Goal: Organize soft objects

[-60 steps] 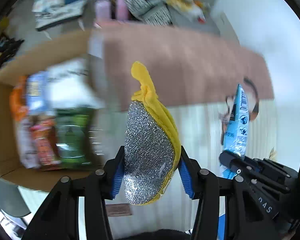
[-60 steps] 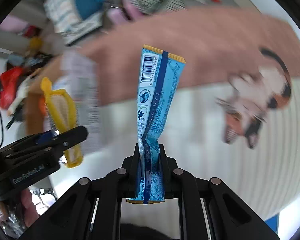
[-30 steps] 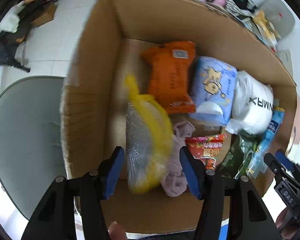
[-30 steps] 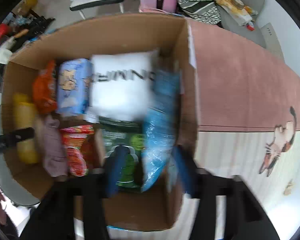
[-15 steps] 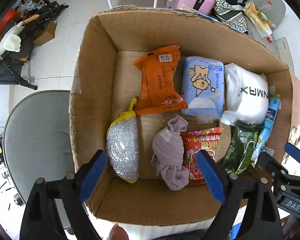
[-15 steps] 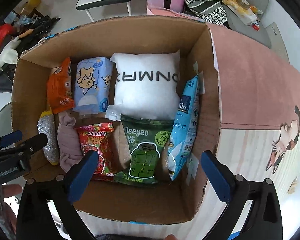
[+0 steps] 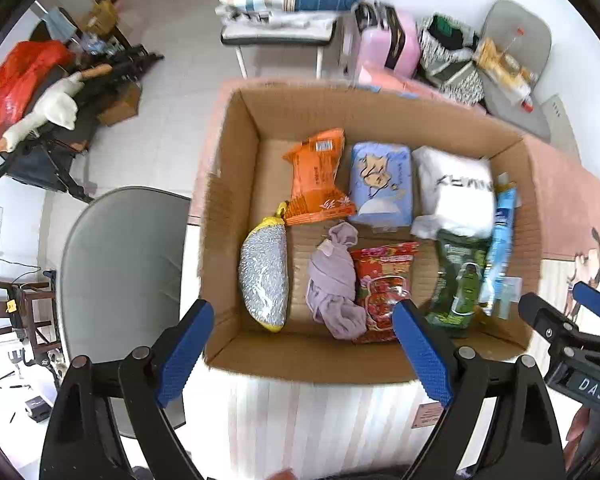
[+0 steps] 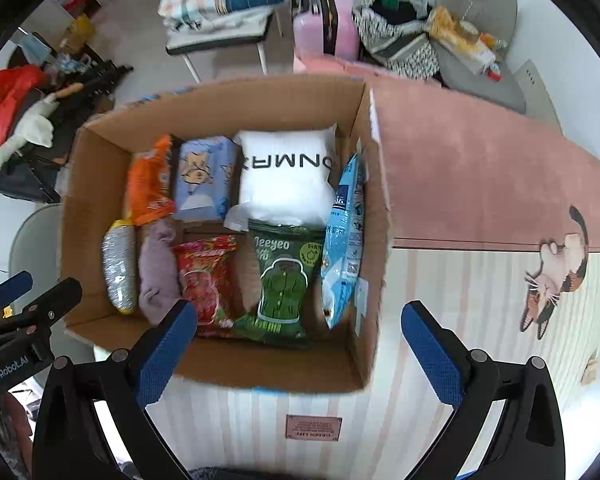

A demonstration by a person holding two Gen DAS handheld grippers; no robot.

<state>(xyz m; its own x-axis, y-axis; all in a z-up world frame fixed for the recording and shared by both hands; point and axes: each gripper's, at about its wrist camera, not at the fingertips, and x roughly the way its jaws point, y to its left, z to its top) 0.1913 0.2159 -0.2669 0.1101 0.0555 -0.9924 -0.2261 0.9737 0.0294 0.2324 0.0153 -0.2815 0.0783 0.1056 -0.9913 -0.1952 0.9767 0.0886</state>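
Both grippers hang over the cardboard box [image 7: 228, 184] pointing straight down into it, and neither one has anything in it. The left gripper [image 7: 302, 344] has its blue-padded jaws spread wide, nothing between them but a view of the box floor. Just past its left jaw lies the silver scrubber with the yellow edge [image 7: 265, 276], flat on the bottom by the box's left wall, and between the jaws, a bit further in, sit the rolled-up mauve cloth [image 7: 336, 276] and the red snack bag [image 7: 384, 284], touching side by side. The right gripper [image 8: 298, 344] is open about as far as it goes, also empty. Right beyond the gap between its jaws is the green Deeyeo pack [image 8: 284, 280], and just beside that, toward the right jaw, the light blue packet [image 8: 346, 240] stands on edge, leaning against the box's right wall. Further out from the jaws, along the far row, there's the orange packet [image 8: 148, 184], the pale blue tissue pack with a cartoon cat [image 8: 204, 178] and the white pillow-like pack with black lettering [image 8: 288, 176], all packed close together. The box sits on a pink and striped mat with a cat print [image 8: 480, 184].
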